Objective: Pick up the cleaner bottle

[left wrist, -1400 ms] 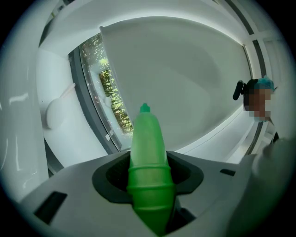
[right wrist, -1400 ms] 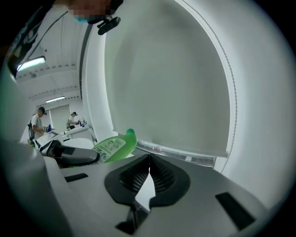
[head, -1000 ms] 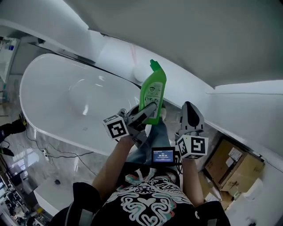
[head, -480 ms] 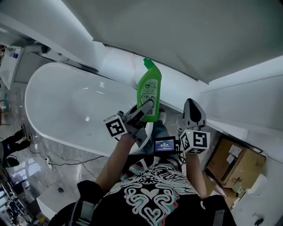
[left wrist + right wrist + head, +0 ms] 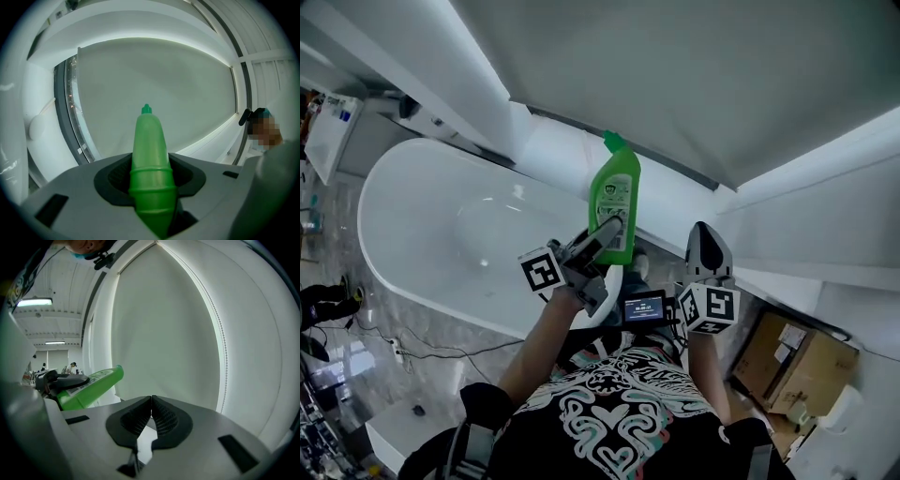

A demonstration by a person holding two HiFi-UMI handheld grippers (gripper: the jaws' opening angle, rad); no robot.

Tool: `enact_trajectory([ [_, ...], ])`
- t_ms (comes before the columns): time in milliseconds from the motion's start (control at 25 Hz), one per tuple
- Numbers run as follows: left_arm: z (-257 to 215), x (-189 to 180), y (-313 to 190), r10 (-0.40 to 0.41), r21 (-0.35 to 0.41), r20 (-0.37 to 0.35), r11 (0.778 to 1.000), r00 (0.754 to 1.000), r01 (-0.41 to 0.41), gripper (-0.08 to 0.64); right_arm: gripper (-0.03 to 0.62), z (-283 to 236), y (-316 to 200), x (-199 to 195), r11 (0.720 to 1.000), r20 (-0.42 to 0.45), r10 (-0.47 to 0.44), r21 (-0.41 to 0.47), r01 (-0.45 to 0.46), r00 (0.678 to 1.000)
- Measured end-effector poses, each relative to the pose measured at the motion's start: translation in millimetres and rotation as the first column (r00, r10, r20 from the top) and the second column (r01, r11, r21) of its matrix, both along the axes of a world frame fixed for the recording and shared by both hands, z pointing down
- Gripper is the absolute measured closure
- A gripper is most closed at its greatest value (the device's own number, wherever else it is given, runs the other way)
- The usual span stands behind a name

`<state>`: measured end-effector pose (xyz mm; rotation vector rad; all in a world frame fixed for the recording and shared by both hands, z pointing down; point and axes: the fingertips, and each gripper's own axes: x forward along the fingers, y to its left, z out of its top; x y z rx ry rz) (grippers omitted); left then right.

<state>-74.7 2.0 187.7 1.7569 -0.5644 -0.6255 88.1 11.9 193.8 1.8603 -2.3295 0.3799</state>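
Note:
The green cleaner bottle (image 5: 615, 199) hangs upright in the air over the near end of the bathtub, its angled cap pointing up-left. My left gripper (image 5: 612, 228) is shut on its lower body. In the left gripper view the bottle (image 5: 149, 159) fills the gap between the dark pads, and its neck points away toward the pale wall. My right gripper (image 5: 705, 234) floats to the right of the bottle, apart from it and empty. Its ribbed pads (image 5: 161, 418) meet, so it is shut. From the right gripper view the bottle (image 5: 93, 386) lies off to the left.
A white oval bathtub (image 5: 384, 267) lies left and below my hands. White wall panels run behind and to the right. A cardboard box (image 5: 792, 361) stands on the floor at lower right. Cables (image 5: 403, 347) trail over the marble floor at lower left.
Both grippers have risen. The bottle has gone up with the left gripper, still held in the same way. The right gripper stays shut and empty beside it.

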Motion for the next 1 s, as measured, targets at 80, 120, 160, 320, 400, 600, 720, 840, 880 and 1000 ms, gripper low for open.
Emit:
enact_trajectory([
  [80,-5,0,2,0.000,0.006,-0.004,1.000,1.000,0.000,0.365,0.565,-5,2,0,1.000,0.001,0.000,0.012,0.000,1.000],
  [120,-8,1,4,0.000,0.009,-0.012,1.000,1.000,0.000,0.365,0.565,-8,3,0,1.000,0.002,0.001,0.018,-0.001,1.000],
  [160,-12,2,6,0.001,0.012,-0.025,1.000,1.000,-0.001,0.364,0.565,-10,5,1,1.000,0.004,0.003,0.024,-0.003,1.000],
  [320,-22,4,13,0.006,0.013,-0.060,1.000,0.998,-0.005,0.365,0.565,-19,13,4,0.999,0.016,0.028,0.042,-0.029,0.999],
  [400,-25,4,17,0.013,0.010,-0.069,1.000,0.998,-0.012,0.365,0.565,-23,16,6,0.997,0.030,0.057,0.049,-0.059,0.998],
  [600,-32,1,24,0.022,0.017,-0.083,1.000,0.996,-0.021,0.365,0.565,-31,20,6,0.995,0.018,0.072,0.068,-0.073,0.997],
  [720,-39,1,26,0.034,0.030,-0.105,0.999,0.994,-0.031,0.365,0.566,-35,24,7,0.994,0.000,0.077,0.073,-0.077,0.997],
  [840,-45,2,30,0.044,0.036,-0.119,0.999,0.992,-0.040,0.365,0.566,-37,27,7,0.994,0.001,0.078,0.073,-0.078,0.997],
  [880,-45,2,31,0.047,0.039,-0.117,0.998,0.992,-0.043,0.365,0.566,-38,27,7,0.994,0.003,0.078,0.077,-0.078,0.997],
  [1000,-48,3,30,0.055,0.046,-0.116,0.998,0.992,-0.050,0.365,0.566,-42,25,5,0.993,0.006,0.076,0.086,-0.076,0.997],
])
